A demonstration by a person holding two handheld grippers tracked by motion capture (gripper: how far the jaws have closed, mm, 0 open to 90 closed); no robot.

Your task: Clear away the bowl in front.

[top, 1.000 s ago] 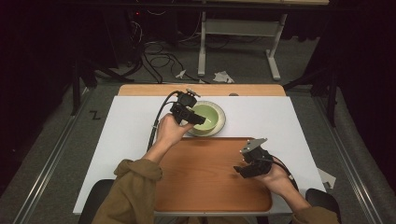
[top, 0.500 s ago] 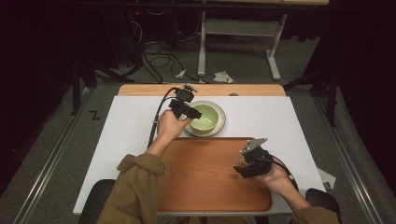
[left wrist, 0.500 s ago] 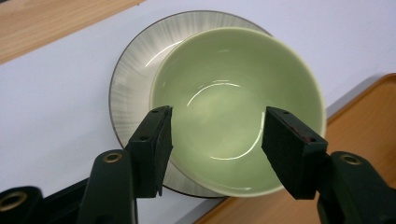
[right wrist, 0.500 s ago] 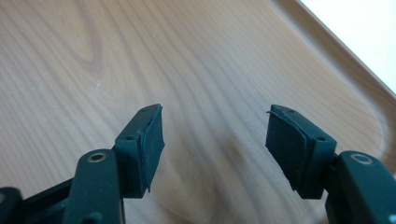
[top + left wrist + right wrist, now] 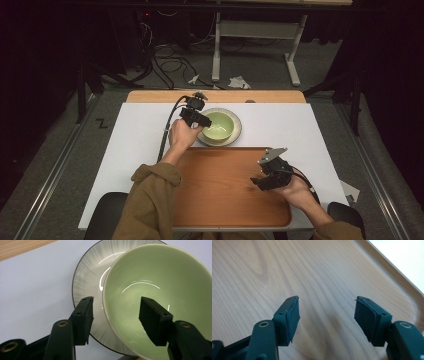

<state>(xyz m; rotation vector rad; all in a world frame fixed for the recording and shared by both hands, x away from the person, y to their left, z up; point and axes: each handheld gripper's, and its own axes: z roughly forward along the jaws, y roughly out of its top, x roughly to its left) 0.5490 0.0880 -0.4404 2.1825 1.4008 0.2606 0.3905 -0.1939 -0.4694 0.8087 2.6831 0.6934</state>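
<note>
Count: one green bowl point(image 5: 220, 126), one grey streaked plate point(image 5: 236, 137), one wooden tray point(image 5: 220, 192), two grippers.

The bowl sits on the plate, pushed toward one side of it; in the left gripper view the bowl point(image 5: 160, 297) covers most of the plate point(image 5: 90, 280) and leaves a crescent of it bare. Bowl and plate stand on the white table cover point(image 5: 135, 145), at the middle of the far half, just beyond the tray's far edge. A strip of bare wood tabletop point(image 5: 150, 96) shows behind the cover. On the floor beyond the table: cables point(image 5: 170, 65) and the white legs of another stand point(image 5: 255, 30).

Left gripper point(image 5: 197, 117): at the bowl's left rim, forearm in an olive sleeve point(image 5: 147, 200) reaching forward across the tray's near left corner. In its own view the left gripper point(image 5: 115, 315) straddles the bowl's rim, one jaw outside over the plate, the other inside the bowl. The jaws have just been closing a little, with the rim between them, but gaps still show on both sides of the rim; the pads do not press on it yet. Nothing blocks the bowl.

Right gripper point(image 5: 267, 175): held over the right part of the tray, hand low at the near right edge. In its own view the right gripper point(image 5: 327, 315) has jaws spread wide, nothing between them, tray wood point(image 5: 287, 270) beneath.
</note>
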